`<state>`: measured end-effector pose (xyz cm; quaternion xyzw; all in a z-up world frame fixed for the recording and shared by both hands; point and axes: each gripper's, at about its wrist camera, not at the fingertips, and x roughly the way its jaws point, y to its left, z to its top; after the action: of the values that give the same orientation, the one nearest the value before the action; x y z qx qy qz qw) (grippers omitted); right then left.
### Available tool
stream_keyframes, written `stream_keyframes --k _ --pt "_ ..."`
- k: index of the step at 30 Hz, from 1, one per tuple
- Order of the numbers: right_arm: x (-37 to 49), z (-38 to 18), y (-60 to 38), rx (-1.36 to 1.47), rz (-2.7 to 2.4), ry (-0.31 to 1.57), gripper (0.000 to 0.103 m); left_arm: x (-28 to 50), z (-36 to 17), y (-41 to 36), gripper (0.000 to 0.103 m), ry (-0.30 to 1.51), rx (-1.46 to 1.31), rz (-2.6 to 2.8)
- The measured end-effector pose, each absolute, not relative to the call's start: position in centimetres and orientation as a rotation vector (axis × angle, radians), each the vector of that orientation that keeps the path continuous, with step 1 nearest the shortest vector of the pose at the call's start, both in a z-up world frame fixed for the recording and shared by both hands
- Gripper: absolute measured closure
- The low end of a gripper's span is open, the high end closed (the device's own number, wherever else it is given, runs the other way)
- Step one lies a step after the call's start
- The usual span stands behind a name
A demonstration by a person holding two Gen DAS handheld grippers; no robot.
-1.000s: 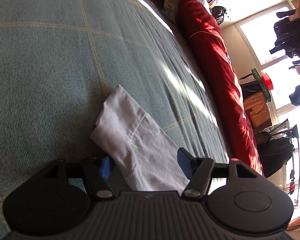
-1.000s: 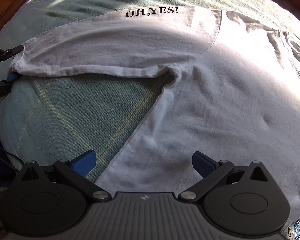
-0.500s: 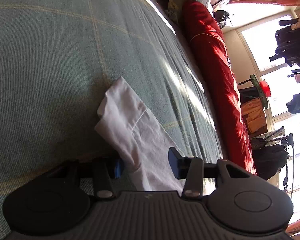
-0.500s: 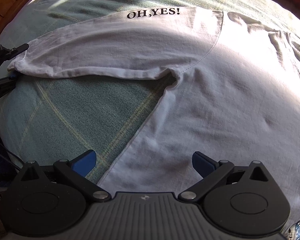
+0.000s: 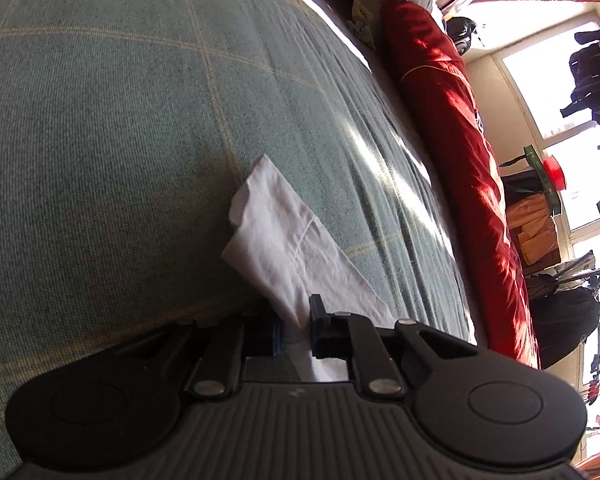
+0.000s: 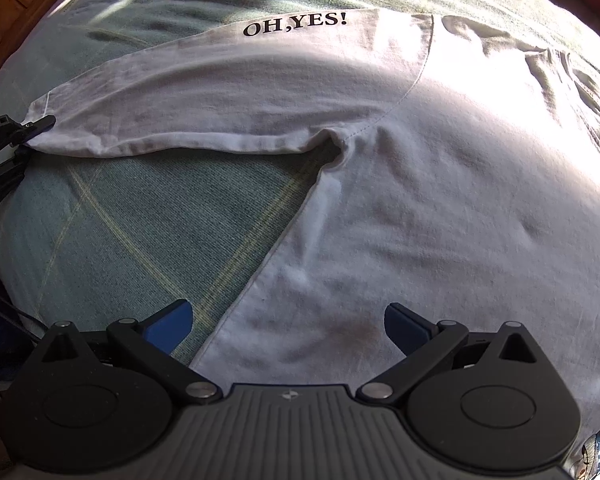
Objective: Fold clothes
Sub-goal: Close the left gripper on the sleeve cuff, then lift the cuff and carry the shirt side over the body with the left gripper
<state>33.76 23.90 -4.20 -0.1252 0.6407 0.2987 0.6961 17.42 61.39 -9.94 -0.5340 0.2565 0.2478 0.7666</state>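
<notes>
Your left wrist camera sits low and close over the bed (image 5: pixel 120 140), looking along it past the left claw (image 5: pixel 294 332) toward a bright window (image 5: pixel 556 96). Your right wrist camera looks steeply down on the white shirt (image 6: pixel 440 200) from near. Both views share the sleeve cuff (image 5: pixel 268 216) and the left claw.

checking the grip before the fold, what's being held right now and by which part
The left hand-held gripper is closing on the white shirt at its sleeve cuff. The right hand-held gripper holds nothing.
</notes>
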Motion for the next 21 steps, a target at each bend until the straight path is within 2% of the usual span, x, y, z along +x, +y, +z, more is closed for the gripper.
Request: stream_keyframes --k 11,21 --pt "33.2 -3.6 22.3 -0.208 0.66 1.411 0.0 19.8 -5.1 60.0 0.092 0.548 -1.044 0.477" --pt "33.0 -2.8 17.5 -0.117 0.669 1.359 0.0 24.2 -0.6 54.8 0.092 0.529 -0.987 0.35"
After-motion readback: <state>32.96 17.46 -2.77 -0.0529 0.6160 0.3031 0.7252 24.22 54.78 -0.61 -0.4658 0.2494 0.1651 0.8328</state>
